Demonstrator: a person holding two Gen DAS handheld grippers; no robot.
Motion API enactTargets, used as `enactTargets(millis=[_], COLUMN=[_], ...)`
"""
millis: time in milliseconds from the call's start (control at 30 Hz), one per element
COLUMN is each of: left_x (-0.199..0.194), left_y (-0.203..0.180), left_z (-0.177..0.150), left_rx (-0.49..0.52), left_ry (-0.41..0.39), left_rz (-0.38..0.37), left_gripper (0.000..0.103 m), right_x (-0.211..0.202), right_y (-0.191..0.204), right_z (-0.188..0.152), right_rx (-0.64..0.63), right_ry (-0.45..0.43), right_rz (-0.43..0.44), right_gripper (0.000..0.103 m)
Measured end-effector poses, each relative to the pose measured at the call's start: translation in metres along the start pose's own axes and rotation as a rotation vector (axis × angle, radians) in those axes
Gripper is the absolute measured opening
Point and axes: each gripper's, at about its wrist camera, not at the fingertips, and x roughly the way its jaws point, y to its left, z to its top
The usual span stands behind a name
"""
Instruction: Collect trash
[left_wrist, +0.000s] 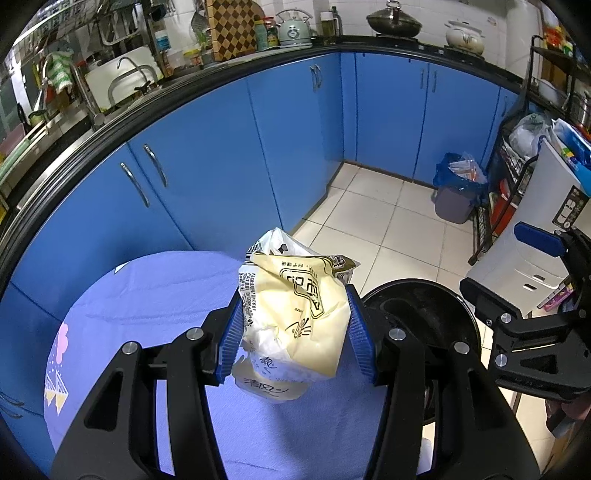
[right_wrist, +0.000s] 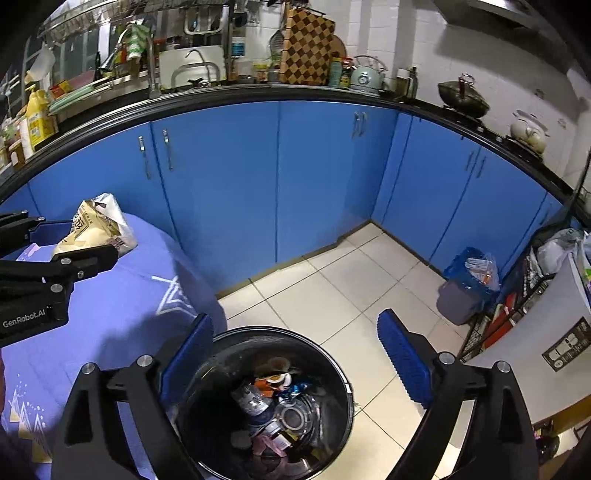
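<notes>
Trash is the matter in both views. From the left wrist camera, the left gripper (left_wrist: 295, 332) is clenched on a crumpled cream-yellow plastic food wrapper with dark print (left_wrist: 295, 310); both blue ribbed pads (left_wrist: 231, 341) press on its sides, and the wrapper stands up above the fingertips and hangs a little under them. Below the gripper lies a lilac cloth-covered table (left_wrist: 155, 295). Just to the right of the gripper is the round black trash bin (left_wrist: 417, 306), only partly seen behind the right finger. Further right, the right gripper (left_wrist: 517, 266) comes into view from the edge, its fingers apart with nothing between them. Far ahead, by the blue cabinet doors (left_wrist: 221, 147), stands a small grey bin with a blue bag liner (left_wrist: 456, 192), filled with clear and orange packaging.

From the right wrist camera, the right gripper (right_wrist: 295, 354) is released, wide open and empty. Directly below and between its fingers is the open black trash bin (right_wrist: 332, 354), which holds crushed bottles, a can, a clear lid and coloured wrappers. To the left, over the lilac table (right_wrist: 110, 317), the left gripper (right_wrist: 79, 240) grasps the cream wrapper (right_wrist: 96, 225). Far ahead to the right stands the grey bin (right_wrist: 465, 288), with the same packaging inside.
</notes>
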Motion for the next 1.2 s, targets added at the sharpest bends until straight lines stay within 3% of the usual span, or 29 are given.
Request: enactTargets(millis=[533, 633, 667, 700, 1200], left_x=[-0.001, -0.004, -0.006, -0.007, -0.015], left_y=[-0.07, -0.079, -0.08, -0.079, -0.078], left_z=[0.019, 0.021, 0.022, 0.022, 0.019], left_rx=[0.119, 0.131, 0.128, 0.125, 0.117], left_ry=[-0.029, -0.039, -0.047, -0.057, -0.069], left_rz=[-0.05, -0.052, -0.049, -0.047, -0.05], left_gripper=[0.057, 0.076, 0.089, 0.094, 0.1], right_x=[-0.015, -0.016, -0.016, -0.017, -0.025], right_y=[-0.055, -0.057, -0.058, -0.059, -0.056], right_z=[-0.017, -0.021, -0.022, -0.023, -0.021], right_rx=[0.079, 0.082, 0.084, 0.085, 0.082], right_ry=[0.003, 0.003, 0.004, 0.004, -0.006], right_rz=[-0.072, -0.077, -0.078, -0.078, -0.068], right_gripper=[0.088, 0.088, 0.088, 0.088, 0.088])
